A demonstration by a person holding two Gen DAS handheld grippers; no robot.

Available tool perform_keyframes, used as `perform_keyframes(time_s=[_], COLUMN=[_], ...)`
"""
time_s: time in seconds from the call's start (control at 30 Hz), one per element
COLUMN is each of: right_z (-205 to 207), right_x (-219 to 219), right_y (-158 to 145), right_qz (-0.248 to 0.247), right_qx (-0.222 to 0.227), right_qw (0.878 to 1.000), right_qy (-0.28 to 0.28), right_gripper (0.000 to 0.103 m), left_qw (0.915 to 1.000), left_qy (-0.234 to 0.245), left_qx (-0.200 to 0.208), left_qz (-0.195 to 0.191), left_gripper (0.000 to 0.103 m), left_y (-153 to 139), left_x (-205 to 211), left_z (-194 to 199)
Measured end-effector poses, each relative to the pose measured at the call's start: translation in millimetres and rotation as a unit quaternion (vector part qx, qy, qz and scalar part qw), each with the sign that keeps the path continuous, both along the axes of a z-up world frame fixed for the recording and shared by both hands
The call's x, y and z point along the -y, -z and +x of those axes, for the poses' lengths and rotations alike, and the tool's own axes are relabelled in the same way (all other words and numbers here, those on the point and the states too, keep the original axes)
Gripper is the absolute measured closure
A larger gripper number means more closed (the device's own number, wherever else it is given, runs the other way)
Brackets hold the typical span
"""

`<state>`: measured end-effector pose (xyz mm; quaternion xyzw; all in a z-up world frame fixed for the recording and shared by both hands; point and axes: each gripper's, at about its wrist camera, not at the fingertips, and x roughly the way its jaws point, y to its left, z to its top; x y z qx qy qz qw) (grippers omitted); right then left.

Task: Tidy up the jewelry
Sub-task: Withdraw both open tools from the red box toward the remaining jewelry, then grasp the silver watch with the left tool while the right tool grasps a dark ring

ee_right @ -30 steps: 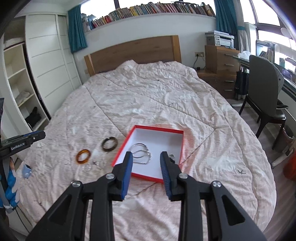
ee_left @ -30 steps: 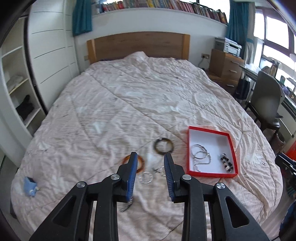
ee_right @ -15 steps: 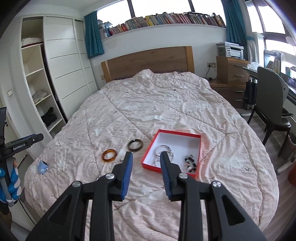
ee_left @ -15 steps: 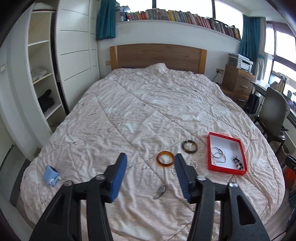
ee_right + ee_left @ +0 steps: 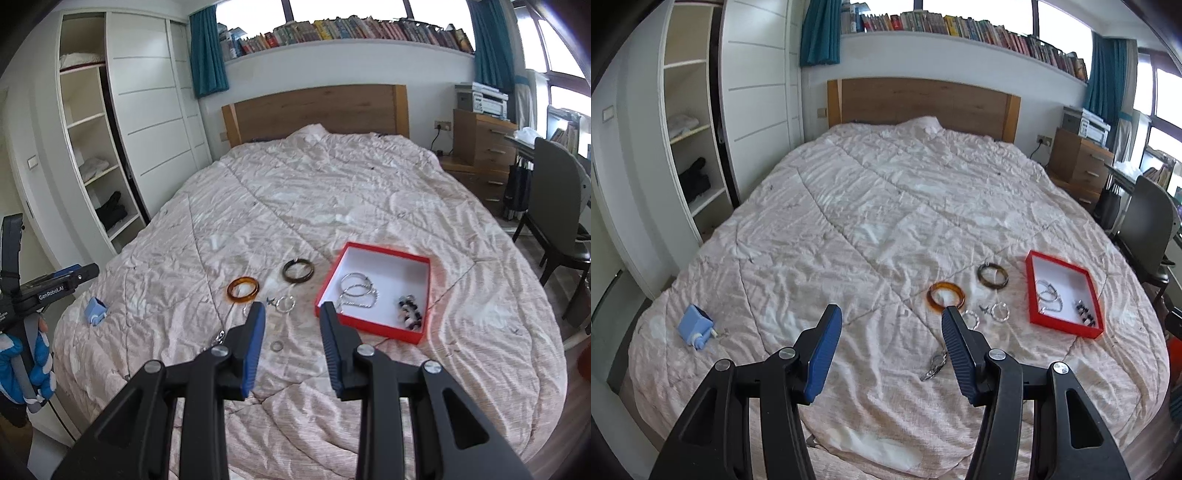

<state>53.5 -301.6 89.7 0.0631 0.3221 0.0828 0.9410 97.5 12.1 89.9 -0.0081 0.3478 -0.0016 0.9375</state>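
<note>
Between pickups: left tool wide open and empty, right tool partly open and empty, loose bangles on bed near foot edge beside red box; next, grasping one.

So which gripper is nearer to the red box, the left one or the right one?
Right. The right gripper hovers just before the red box, its right fingertip overlapping the box's near corner in view. The left gripper is farther, off to the box's left beyond the bangles.
</note>
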Motion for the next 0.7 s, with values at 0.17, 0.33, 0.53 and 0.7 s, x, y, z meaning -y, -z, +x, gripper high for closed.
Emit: perform_keyframes(time_s=[0.17,0.33,0.53,0.7], right_z=[16,37,65,88], right_x=[-9,-18,-24,-31], right_y=[22,55,94,126], right_qz=[0.005,0.008,0.010,0.014], right_qx=[-0.021,-0.055,-0.097,-0.130], right_qw=[1.000,0.998,0.995,0.990], right_qy=[-0.008,-0.019,-0.032,-0.047], right_gripper=[0.074,0.074,0.074,0.074], left_qw=[0.9996,0.9979,0.9933,0.9886], left_qy=[0.002,0.027,0.047,0.058], left_qx=[-0.027,-0.058,-0.105,-0.138], left_qz=[-0.004,-0.010,-0.014,-0.012], left_gripper=[0.047,0.047,0.047,0.051], left_y=[30,67,114,148], left_x=[-1,9,22,30], left_z=[13,29,47,62])
